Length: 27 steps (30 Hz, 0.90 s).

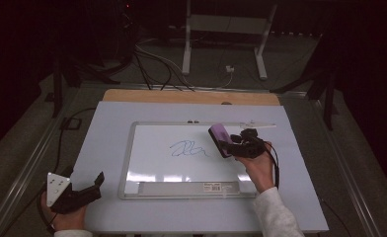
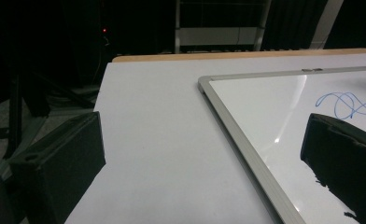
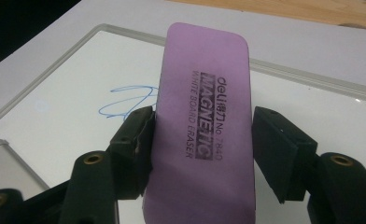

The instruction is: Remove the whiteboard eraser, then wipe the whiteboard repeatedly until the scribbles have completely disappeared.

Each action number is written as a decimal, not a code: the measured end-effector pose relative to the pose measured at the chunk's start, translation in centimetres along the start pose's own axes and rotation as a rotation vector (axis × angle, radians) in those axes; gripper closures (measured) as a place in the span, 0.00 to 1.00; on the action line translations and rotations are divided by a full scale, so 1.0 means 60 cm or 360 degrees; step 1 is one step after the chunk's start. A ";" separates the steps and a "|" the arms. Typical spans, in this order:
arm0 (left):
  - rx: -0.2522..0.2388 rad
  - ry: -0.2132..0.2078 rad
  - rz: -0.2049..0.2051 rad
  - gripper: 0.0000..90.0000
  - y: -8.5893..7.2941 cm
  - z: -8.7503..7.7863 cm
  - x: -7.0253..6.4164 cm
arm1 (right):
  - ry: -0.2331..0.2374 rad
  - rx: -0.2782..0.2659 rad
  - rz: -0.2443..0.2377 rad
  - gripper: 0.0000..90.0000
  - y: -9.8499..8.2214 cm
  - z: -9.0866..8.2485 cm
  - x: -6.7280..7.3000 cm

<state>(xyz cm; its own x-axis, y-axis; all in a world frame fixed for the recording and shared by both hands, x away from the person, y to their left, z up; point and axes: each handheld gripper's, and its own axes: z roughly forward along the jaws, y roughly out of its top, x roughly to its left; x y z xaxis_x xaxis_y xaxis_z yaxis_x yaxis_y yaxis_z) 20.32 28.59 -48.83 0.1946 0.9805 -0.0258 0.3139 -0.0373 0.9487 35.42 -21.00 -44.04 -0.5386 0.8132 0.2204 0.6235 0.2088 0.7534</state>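
Item 1. Purple oblong magnetic whiteboard eraser [image 3: 202, 126], printed label on its plastic back. Held in the right tongs [image 1: 231, 144], which are clamped on its two long sides. In the right gripper view the left pad presses the edge; the right pad sits at the other edge, contact there hard to judge. Its long axis runs away from the hand, out past the jaw tips. In the high view the eraser [image 1: 220, 140] is over the right half of the board, towards the table's far edge.

Item 2. Blue marker scribble [image 1: 187, 149], a short looping line near the middle of the board. It lies just to the left of the eraser's leading end, close but apart. Judgement: wiping it would call for a short sweep leftward with the felt face lowered to the surface. The right hand is far the nearer.

Item 3. White rectangular whiteboard with a silver metal frame [image 1: 126, 163], flat on the table, long sides parallel to the near edge.

Item 4. Pale grey table [image 1: 102, 133] with a strip of wood along its far edge.

Item 5. Left tongs [image 1: 85, 190], jaws apart and holding nothing, parked at the near left corner of the table, well apart from the scribble.
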 end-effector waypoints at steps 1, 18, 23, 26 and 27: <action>0.0000 0.0000 -0.0001 0.01 0.000 0.000 0.000 | 0.0000 0.0003 0.0001 0.45 0.000 0.003 0.001; 0.0007 -0.0005 0.0011 0.01 -0.001 0.001 0.001 | 0.0003 0.0031 0.0006 0.45 -0.001 0.038 0.008; 0.0007 -0.0008 0.0012 0.01 0.000 0.002 0.000 | -0.0004 0.0043 -0.0001 0.45 -0.001 0.047 0.010; 0.0007 -0.0008 0.0013 0.01 0.000 0.001 0.000 | -0.0018 0.0055 -0.0006 0.45 -0.003 0.054 0.009; 0.0004 -0.0007 0.0009 0.01 0.000 0.001 0.000 | -0.0025 0.0063 -0.0009 0.45 -0.004 0.057 0.009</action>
<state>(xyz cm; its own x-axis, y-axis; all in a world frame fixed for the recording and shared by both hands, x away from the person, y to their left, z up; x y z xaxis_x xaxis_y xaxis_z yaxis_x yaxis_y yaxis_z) 20.37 28.58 -48.86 0.2005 0.9794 -0.0219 0.3152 -0.0433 0.9480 36.91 -18.75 -46.19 -0.5333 0.8203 0.2065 0.6428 0.2343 0.7293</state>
